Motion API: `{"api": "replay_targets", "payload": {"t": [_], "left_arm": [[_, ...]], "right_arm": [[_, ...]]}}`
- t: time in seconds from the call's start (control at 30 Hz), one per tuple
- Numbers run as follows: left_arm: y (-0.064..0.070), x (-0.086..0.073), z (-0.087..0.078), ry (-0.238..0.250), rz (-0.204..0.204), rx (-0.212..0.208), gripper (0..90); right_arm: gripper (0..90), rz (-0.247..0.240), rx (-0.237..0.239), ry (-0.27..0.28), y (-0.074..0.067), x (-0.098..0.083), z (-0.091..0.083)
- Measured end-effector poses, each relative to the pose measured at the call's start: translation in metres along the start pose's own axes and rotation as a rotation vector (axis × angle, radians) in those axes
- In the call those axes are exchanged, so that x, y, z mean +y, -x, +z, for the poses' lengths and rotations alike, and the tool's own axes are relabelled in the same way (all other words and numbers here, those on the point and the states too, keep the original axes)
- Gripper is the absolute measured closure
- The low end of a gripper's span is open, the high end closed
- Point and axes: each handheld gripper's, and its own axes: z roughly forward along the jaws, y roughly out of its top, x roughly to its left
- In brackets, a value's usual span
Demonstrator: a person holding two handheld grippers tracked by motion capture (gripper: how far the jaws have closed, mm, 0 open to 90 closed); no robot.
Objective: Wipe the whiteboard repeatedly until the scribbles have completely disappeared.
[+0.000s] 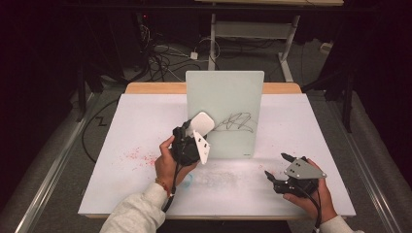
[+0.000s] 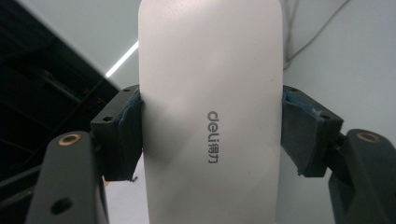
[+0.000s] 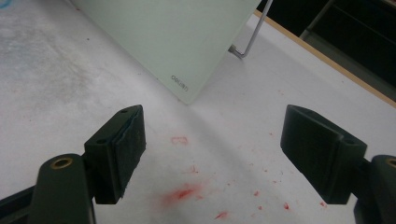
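While the whiteboard [image 1: 225, 114] stands propped upright near the back middle of the table [image 1: 121, 121], I read the step in hand as wiping its scribble [image 1: 236, 122] away. Just left of that scribble, against the board's lower left face, my left gripper [image 1: 197, 133] clamps the white eraser [image 1: 201, 123]; in the left gripper view both pads press the eraser's [image 2: 210, 93] long sides, with the printed back facing the camera.

To do this well I would keep the eraser flat to the board and sweep right across the whole scribble in overlapping passes. I would press lightly, since the board leans on a thin wire leg [image 3: 252, 35] and could tip backward or slide. My right gripper [image 1: 278, 170] rests in front of the board's lower right corner, jaws spread wide and empty; it could brace the board's edge if it shifts.

Red smears [image 3: 187, 192] lie on the table in front of the board, and more [image 1: 138, 156] off its left side.

I cannot see the eraser's felt face or whether it truly touches the board. The left gripper hides the board's lower left part, so any marks there are unknown. The scribble's shape is too faint to read
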Motion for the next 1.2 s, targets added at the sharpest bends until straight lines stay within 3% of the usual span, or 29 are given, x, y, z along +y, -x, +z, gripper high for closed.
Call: {"api": "replay_targets", "payload": {"t": [0.4,0.6,1.2], "left_arm": [[0.054,0.039,0.015,0.055,0.055,0.013,29.1],[0.062,0.048,0.018,0.064,0.047,0.007,29.1],[0.1,0.068,0.026,0.09,0.153,-0.082,29.1]], "right_arm": [[22.8,0.001,0.006,0.0,0.0,-0.001,0.001],[22.8,0.003,0.008,-0.001,0.0,-0.001,0.001],[22.8,-0.003,0.014,-0.003,-0.001,-0.001,0.001]]}}
